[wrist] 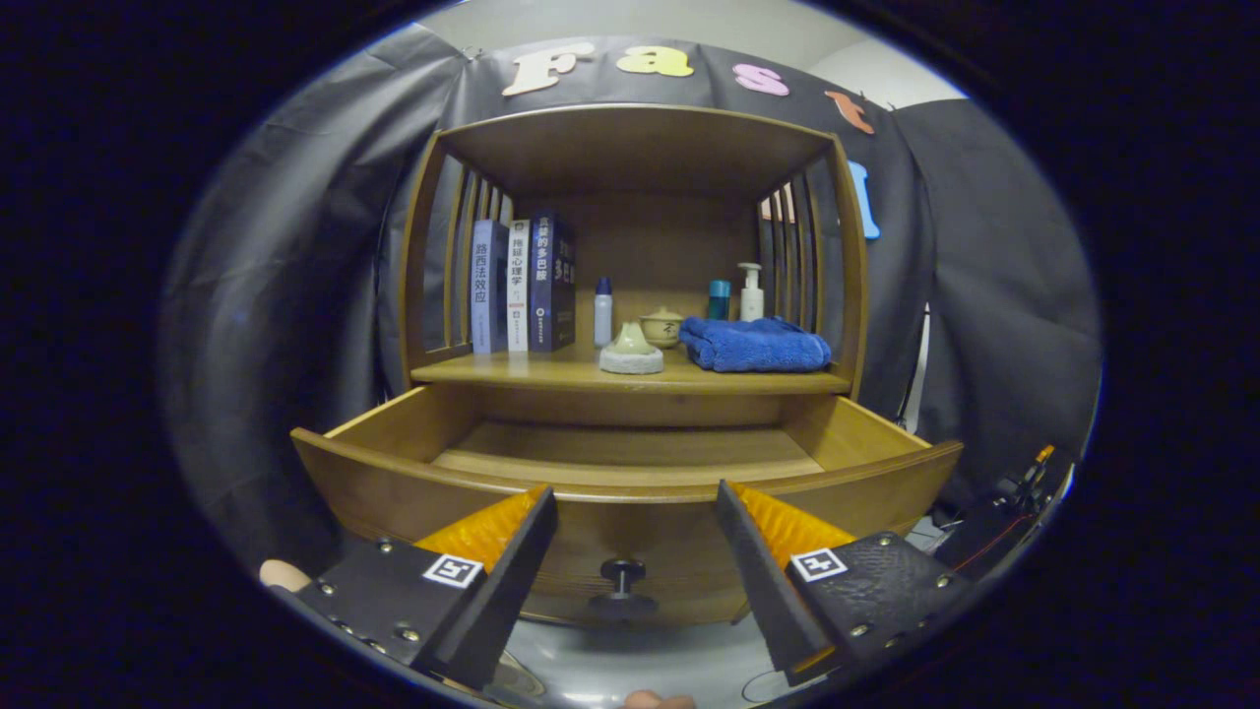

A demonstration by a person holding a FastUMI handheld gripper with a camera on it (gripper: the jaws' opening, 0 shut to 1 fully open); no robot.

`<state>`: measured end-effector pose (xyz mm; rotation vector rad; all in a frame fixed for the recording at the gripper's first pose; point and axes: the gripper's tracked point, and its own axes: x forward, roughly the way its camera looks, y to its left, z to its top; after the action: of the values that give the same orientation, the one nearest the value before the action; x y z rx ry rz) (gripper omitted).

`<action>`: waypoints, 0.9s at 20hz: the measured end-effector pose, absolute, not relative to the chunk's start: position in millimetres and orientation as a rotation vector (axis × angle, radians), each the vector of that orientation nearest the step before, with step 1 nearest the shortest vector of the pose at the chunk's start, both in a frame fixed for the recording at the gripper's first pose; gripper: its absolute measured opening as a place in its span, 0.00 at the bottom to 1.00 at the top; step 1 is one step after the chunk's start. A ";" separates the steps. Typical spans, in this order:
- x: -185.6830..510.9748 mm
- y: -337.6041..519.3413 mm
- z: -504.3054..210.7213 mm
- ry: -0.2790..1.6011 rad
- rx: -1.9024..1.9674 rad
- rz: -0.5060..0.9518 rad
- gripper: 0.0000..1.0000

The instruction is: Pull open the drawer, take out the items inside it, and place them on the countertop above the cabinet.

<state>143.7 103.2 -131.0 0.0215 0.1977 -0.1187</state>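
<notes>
Gripper (637, 497): we hold it with fingers spread, gripping nothing | drawer (630, 487): pulled open just ahead of the fingers; its knob (622, 574) sits between them; floor seen inside looks bare | countertop (551, 372): beyond the drawer, bearing books (522, 286), a small pot (631, 347), bottles (751, 290), a folded blue towel (755, 344)

Well beyond the gripper's fingers, three upright books (522, 286) stood together at the shelf's left end. Right of them stood a slim white bottle with a blue cap (602, 311). At the back right, a teal cylindrical container (720, 299) stood just beside a white pump bottle (752, 291).
</notes>
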 end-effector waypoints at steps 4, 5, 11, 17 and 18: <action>153.3 100.7 -123.3 0.169 0.027 -0.115 0.98; 155.7 101.5 -129.1 0.202 0.016 -0.114 0.98; 178.2 101.3 -129.6 0.183 0.029 -0.117 0.99; 191.8 99.8 -127.7 0.173 0.023 -0.117 0.99; 193.7 100.3 -128.6 0.171 0.029 -0.118 0.99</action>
<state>193.7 100.3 -128.6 0.0287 0.1712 -0.1178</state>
